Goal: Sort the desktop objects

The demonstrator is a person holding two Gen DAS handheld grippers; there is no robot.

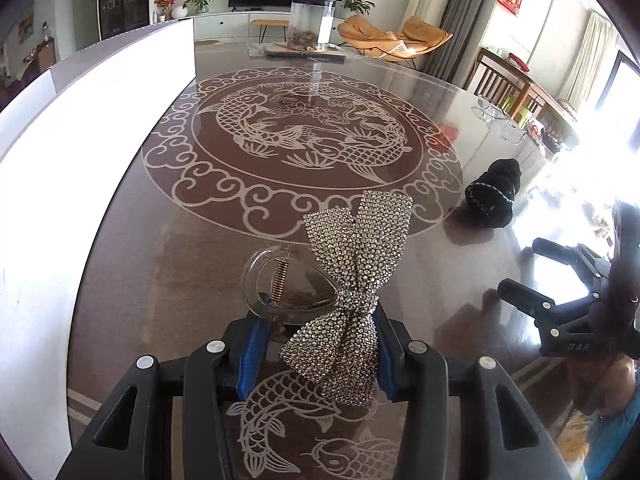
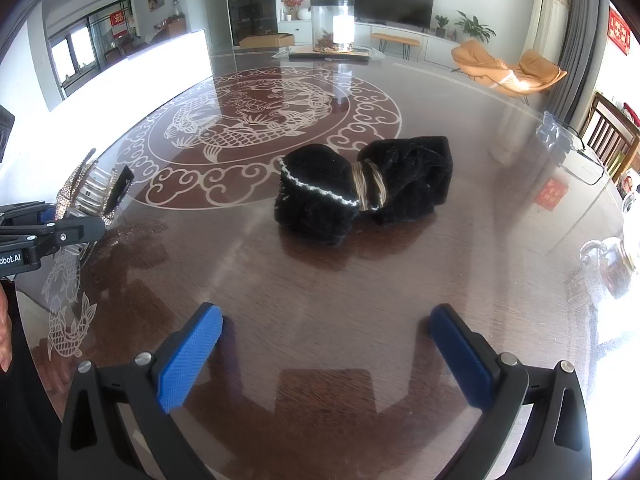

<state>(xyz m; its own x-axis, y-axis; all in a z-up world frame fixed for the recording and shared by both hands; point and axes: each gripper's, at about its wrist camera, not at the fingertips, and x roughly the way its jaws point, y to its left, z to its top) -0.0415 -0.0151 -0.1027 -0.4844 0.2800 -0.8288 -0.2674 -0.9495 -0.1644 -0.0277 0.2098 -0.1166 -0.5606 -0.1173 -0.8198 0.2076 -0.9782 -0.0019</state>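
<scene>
Your left tongs (image 1: 318, 356) are clamped narrow on a rhinestone bow hair claw (image 1: 352, 300), their blue pads pressing its lower half from both sides. The bow's two sparkling tails stand up and lean right, and the clear plastic claw with its brass spring shows just behind, to the left. From this angle it is hard to tell whether the claw touches the table (image 1: 168, 280) or is held just clear of it.

Your right tongs (image 2: 324, 344) are spread wide and hold nothing, hovering low over the table. Ahead of them, well apart from the pads, lies a black velvet bow (image 2: 360, 184) with a thin white trim line and a gold band round its middle. It rests flat on the glossy brown surface at the near edge of the fish medallion (image 2: 256, 120).
</scene>
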